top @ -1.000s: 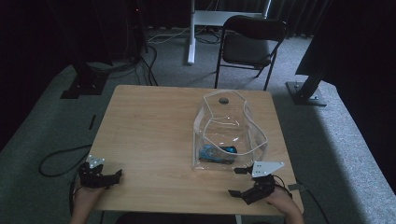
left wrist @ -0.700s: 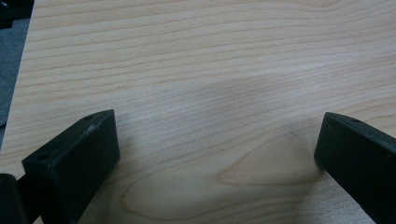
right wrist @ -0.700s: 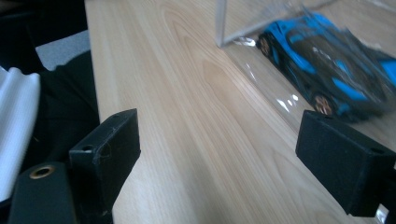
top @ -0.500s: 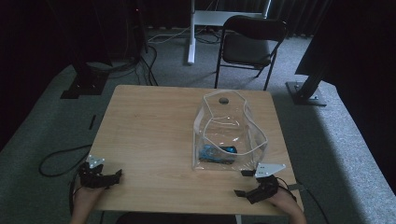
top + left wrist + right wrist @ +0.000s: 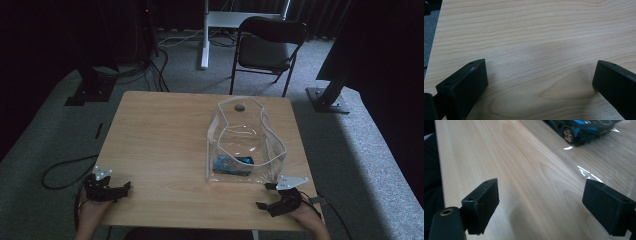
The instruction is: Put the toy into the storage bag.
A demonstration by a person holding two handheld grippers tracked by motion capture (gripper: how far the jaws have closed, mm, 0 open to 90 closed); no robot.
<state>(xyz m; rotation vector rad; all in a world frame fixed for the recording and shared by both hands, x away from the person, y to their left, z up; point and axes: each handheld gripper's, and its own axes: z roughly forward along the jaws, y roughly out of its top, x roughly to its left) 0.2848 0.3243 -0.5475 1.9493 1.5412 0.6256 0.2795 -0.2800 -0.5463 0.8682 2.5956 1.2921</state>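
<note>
High view: a clear plastic bag holding a blue toy car stands right of centre on the counter. Right gripper, fingers wide and empty, sits just near it; left gripper likewise. Reaching the bag looks next.

The blue toy car was cut off by the top edge of the right gripper view, and in the high view it lay small and indistinct inside the clear plastic bag.
</note>
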